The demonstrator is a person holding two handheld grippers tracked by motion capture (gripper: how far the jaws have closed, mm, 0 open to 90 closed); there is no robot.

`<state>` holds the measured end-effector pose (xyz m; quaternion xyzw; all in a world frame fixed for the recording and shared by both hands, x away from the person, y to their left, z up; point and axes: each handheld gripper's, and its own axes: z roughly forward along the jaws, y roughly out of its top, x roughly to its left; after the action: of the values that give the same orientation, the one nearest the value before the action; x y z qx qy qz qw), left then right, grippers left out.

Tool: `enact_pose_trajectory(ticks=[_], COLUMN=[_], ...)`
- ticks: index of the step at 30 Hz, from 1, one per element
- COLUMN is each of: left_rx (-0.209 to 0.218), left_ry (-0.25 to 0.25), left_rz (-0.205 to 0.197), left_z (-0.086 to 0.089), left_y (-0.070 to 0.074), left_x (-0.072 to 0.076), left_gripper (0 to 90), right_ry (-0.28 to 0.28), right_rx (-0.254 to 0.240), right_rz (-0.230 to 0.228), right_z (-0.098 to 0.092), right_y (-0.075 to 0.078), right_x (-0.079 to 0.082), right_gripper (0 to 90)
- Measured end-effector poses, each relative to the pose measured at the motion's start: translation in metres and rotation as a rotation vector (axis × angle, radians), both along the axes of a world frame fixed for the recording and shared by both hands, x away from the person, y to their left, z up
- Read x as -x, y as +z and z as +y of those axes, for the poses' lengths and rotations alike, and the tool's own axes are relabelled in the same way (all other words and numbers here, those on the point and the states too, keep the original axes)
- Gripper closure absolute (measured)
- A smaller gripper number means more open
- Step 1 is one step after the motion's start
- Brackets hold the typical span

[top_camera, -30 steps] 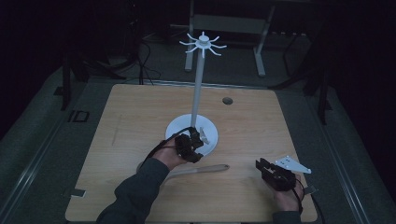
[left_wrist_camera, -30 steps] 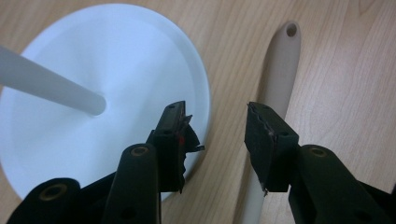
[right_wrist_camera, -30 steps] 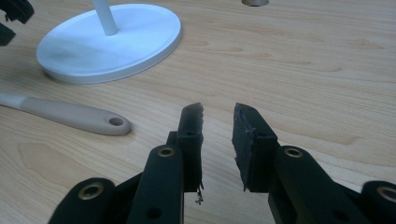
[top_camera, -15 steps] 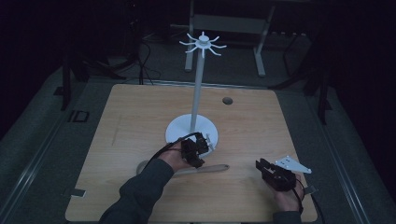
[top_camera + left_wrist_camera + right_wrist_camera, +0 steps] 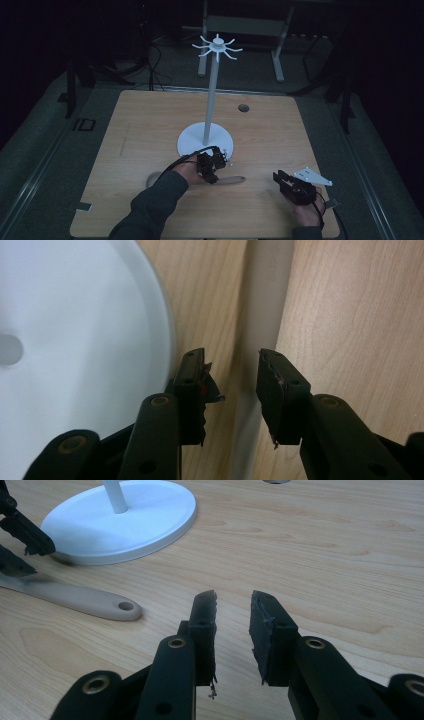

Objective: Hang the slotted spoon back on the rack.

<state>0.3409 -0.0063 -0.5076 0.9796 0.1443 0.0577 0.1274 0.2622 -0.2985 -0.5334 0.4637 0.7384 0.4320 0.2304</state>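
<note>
Spatula handle [image 5: 231, 179] lies flat on the counter [image 5: 140, 130], just in front of the white stand base [image 5: 192, 140], and we judge that picking it up is the step in hand. Our left gripper [image 5: 214, 162] hangs over it with jaws apart; in the left gripper view the pale handle [image 5: 260, 315] runs up between them, a little nearer the right jaw, with the base rim [image 5: 167, 330] close beside the left one. We should centre the handle in the gap, keep the left jaw off that rim, go down until both jaws straddle the handle, then close evenly. Our right gripper [image 5: 290, 186] rests well apart, jaws also apart and empty; from it the handle's holed end [image 5: 107, 605] shows free.
</note>
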Motion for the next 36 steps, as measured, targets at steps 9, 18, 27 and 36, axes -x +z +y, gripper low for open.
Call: enact_pose_trajectory(ticks=[9, 18, 27, 36], left_rx=[-0.035, -0.083, -0.088, -0.099], left_ry=[-0.025, -0.037, -0.034, -0.06], left_rz=[0.043, 0.097, 0.116, 0.062], left_z=[-0.005, -0.008, -0.01, -0.011], left_y=[-0.006, -0.017, -0.022, -0.02], left_x=[0.001, -0.001, -0.003, 0.003], left_gripper=[68.6, 69.2, 70.8, 73.9], right_ry=[0.004, 0.005, 0.007, 0.012], right_rx=[0.005, 0.003, 0.004, 0.011], right_rz=[-0.001, 0.002, 0.005, 0.007], right_z=[0.001, 0.0, 0.001, 0.002], right_y=[0.0, -0.001, -0.001, -0.002], right_x=[0.0, 0.0, 0.0, 0.0], right_gripper=[71.9, 71.7, 71.7, 71.7])
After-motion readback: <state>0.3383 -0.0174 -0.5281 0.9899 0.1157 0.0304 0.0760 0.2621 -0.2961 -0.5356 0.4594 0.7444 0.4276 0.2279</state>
